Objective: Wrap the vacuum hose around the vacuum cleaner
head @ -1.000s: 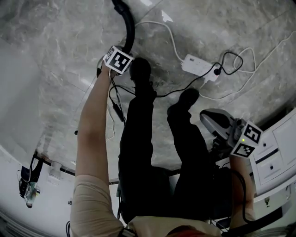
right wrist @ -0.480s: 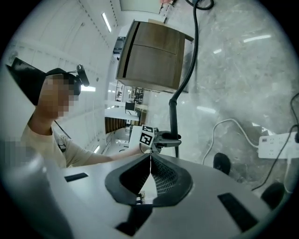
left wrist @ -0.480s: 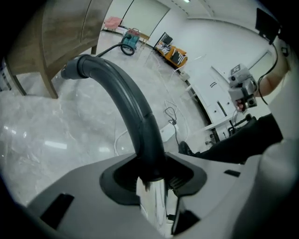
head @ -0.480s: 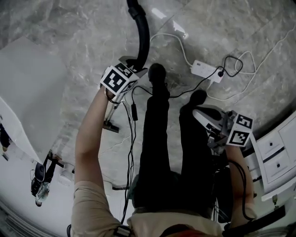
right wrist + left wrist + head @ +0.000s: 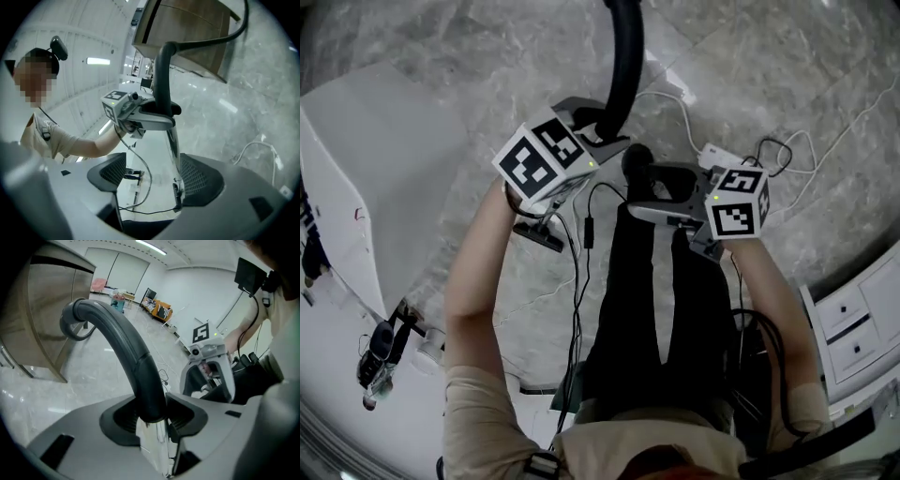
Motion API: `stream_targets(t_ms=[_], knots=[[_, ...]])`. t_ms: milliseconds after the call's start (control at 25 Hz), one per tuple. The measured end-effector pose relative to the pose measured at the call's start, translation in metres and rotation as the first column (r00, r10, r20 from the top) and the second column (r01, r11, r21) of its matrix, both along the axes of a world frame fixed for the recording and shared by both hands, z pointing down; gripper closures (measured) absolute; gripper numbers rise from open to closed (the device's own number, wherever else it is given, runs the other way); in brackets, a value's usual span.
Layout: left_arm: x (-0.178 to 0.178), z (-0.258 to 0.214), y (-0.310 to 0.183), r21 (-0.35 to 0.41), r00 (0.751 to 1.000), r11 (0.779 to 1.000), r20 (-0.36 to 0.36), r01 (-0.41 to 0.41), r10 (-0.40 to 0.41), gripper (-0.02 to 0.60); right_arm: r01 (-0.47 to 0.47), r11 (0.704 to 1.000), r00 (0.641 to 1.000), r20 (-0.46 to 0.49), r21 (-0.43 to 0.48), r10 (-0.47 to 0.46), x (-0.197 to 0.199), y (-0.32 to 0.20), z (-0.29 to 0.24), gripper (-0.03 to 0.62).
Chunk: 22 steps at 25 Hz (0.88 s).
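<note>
While the vacuum hose [image 5: 626, 56] is clamped between the jaws of the left gripper [image 5: 602, 131], its black length is carried from that gripper up and away over the marble floor [image 5: 469, 56]; in the left gripper view it is arched above the jaws and curled toward a wooden cabinet [image 5: 42, 310]. The right gripper [image 5: 654, 183] is held just to the right of the left gripper and pointed toward it. Its jaws have just been opening and are spread wide, nothing is pressed by its pads, and only floor and a dangling cable [image 5: 176, 194] are seen through the gap. A white power strip [image 5: 719, 156] is laid on the floor further right of the left gripper, and a white drawer unit [image 5: 853, 328] is set well apart from it
</note>
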<state>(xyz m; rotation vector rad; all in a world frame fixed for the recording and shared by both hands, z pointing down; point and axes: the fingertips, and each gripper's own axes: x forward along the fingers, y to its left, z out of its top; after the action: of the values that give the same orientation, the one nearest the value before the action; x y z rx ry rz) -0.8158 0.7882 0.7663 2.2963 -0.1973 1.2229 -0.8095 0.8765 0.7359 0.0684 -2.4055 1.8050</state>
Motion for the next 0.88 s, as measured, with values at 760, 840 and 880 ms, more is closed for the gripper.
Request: stream_targets(t_ms=[760, 840, 880], knots=[[0.031, -0.161, -0.065, 0.149, 0.986, 0.987, -0.146, -0.054, 0.076, 0.413, -0.113, 0.899, 0.953, -0.211, 0.424, 0.219, -0.077, -0.136, -0.093, 0.444], [0.034, -0.18, -0.069, 0.165, 0.984, 0.985, -0.159, -0.058, 0.084, 0.413, -0.109, 0.886, 0.939, -0.245, 0.45, 0.24, -0.073, -0.142, -0.11, 0.444], [0.034, -0.192, -0.07, 0.168, 0.982, 0.984, -0.166, -0.061, 0.089, 0.413, -0.104, 0.881, 0.935, -0.257, 0.462, 0.245, -0.072, -0.144, -0.121, 0.444]])
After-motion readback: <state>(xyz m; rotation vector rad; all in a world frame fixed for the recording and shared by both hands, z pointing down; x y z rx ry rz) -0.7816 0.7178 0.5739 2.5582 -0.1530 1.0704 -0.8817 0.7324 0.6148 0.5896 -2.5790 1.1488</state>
